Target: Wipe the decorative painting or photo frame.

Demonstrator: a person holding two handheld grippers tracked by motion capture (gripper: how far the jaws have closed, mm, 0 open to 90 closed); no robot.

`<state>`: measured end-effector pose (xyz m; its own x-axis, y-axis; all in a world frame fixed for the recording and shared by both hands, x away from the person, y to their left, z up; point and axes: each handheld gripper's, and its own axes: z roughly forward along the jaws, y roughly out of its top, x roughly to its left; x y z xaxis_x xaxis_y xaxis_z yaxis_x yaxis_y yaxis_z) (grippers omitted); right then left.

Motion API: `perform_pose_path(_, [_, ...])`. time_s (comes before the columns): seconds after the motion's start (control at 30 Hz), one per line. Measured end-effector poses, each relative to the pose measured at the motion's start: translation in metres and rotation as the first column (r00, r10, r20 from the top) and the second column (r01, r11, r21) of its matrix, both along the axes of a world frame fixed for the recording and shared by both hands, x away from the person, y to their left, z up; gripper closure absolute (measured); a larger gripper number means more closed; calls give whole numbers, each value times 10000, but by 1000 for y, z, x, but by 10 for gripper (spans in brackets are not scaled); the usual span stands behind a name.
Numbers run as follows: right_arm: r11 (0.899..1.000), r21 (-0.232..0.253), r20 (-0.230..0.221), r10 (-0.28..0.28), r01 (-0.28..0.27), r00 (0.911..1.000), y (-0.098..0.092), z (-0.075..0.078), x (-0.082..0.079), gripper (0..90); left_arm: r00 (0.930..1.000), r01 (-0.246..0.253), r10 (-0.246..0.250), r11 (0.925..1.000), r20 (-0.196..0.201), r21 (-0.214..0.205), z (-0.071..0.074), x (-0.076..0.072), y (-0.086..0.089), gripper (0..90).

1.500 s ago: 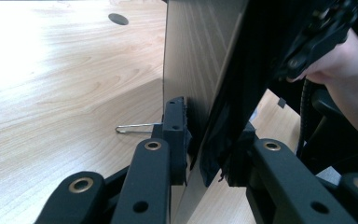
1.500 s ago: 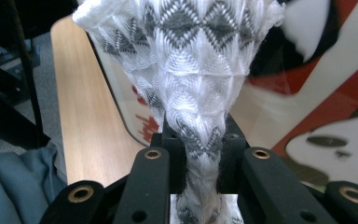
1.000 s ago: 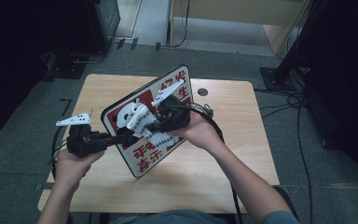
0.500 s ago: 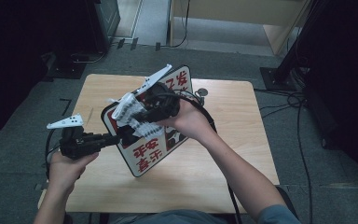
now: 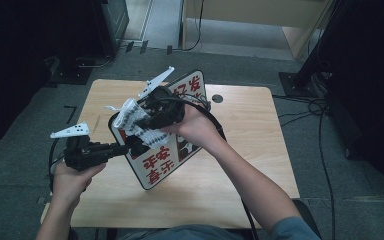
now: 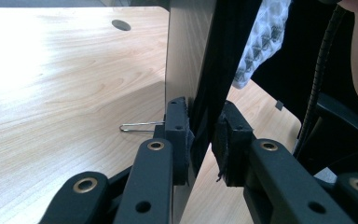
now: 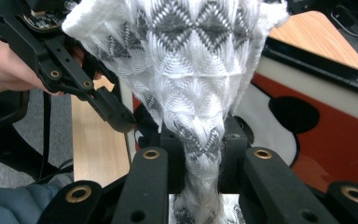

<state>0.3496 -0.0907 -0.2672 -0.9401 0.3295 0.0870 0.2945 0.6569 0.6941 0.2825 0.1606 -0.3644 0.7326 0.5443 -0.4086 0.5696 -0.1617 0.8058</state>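
A sign board (image 5: 166,161) with red characters and a panda picture stands tilted on its lower edge on the wooden table (image 5: 250,150). My left gripper (image 5: 130,146) holds its near-left edge. In the left gripper view the jaws have just been closing, and the pads of this gripper (image 6: 203,128) clamp the board's edge (image 6: 186,56) between them. My right gripper (image 5: 145,125) is shut on a white knitted cloth (image 5: 132,116) and hovers over the board's upper face. In the right gripper view the cloth (image 7: 191,60) bunches between the jaws of the right gripper (image 7: 203,140), with the panda picture (image 7: 335,135) behind it.
A thin metal wire loop (image 6: 140,127) pokes out beside the board's underside. The table has a round cable hole (image 5: 217,98) at the back. Cables (image 5: 310,107) run over the floor at the right. Dark cabinets (image 5: 112,20) stand at the back left.
My right gripper has carried the cloth up and to the left across the board's face. The board now stands steeper. The left hand has kept its place at the board's edge.
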Motion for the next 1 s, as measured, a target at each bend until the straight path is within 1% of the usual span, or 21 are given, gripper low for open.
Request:
perform_pose_path(0.3, [10000,-39,-174,69,-69,9998,-2,-9,0,780,10000,56,-56,10000,53,29,0,0,0,776])
perform_pose_path(0.47, [10000,65,-277,50,-48,9996,-3,-12,0,780,9999,106,-106,9999,74,91,0,0,0,777])
perform_pose_path(0.83, [10000,12,-485,97,-96,9988,-4,-24,-1,780,9999,103,-104,9999,59,57,0,0,0,776])
perform_pose_path(1.0, [9998,-54,-429,174,-176,9989,-4,-28,-2,777,9999,103,-103,9999,60,69,0,0,0,777])
